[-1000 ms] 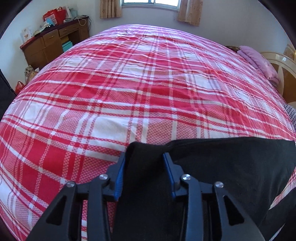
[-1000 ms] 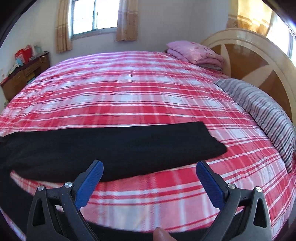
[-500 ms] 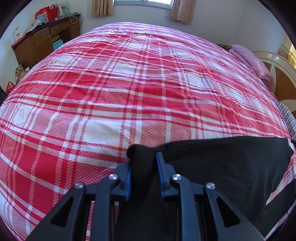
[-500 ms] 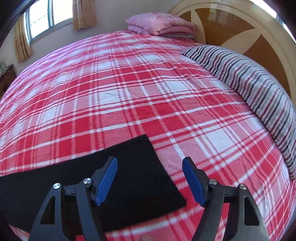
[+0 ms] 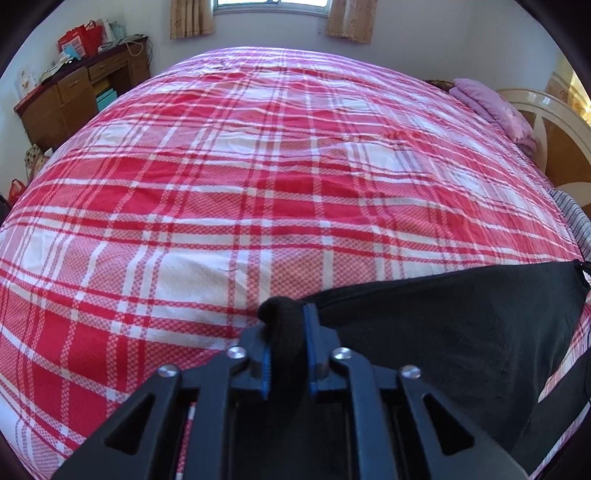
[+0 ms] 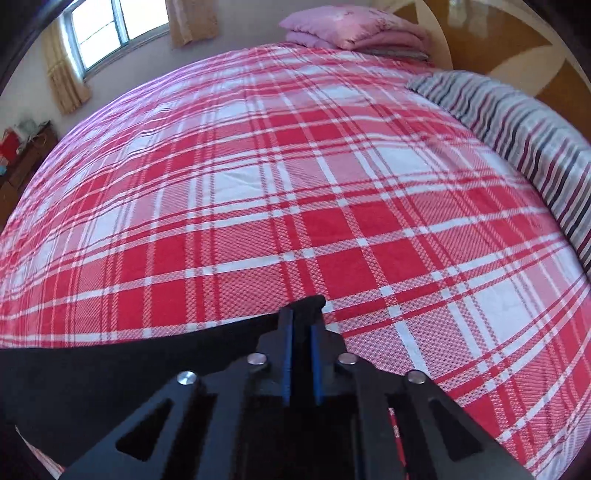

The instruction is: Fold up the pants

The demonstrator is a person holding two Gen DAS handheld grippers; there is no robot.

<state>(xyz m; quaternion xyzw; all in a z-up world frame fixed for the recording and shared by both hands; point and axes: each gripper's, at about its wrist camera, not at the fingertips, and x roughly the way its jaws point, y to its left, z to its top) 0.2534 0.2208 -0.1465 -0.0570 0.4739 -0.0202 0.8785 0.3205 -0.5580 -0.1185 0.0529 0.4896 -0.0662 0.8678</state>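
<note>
While the black pants (image 5: 443, 317) lie stretched along the near edge of the bed (image 5: 258, 177) with its red plaid sheet, the left gripper (image 5: 286, 332) is still closing its jaws and already pinches a bunched-up end of the fabric. The right gripper (image 6: 301, 332) has its jaws pressed together on the opposite corner of the pants (image 6: 110, 373). A striped pillow (image 6: 517, 122) and a folded pink blanket (image 6: 351, 27) sit up by the headboard.
</note>
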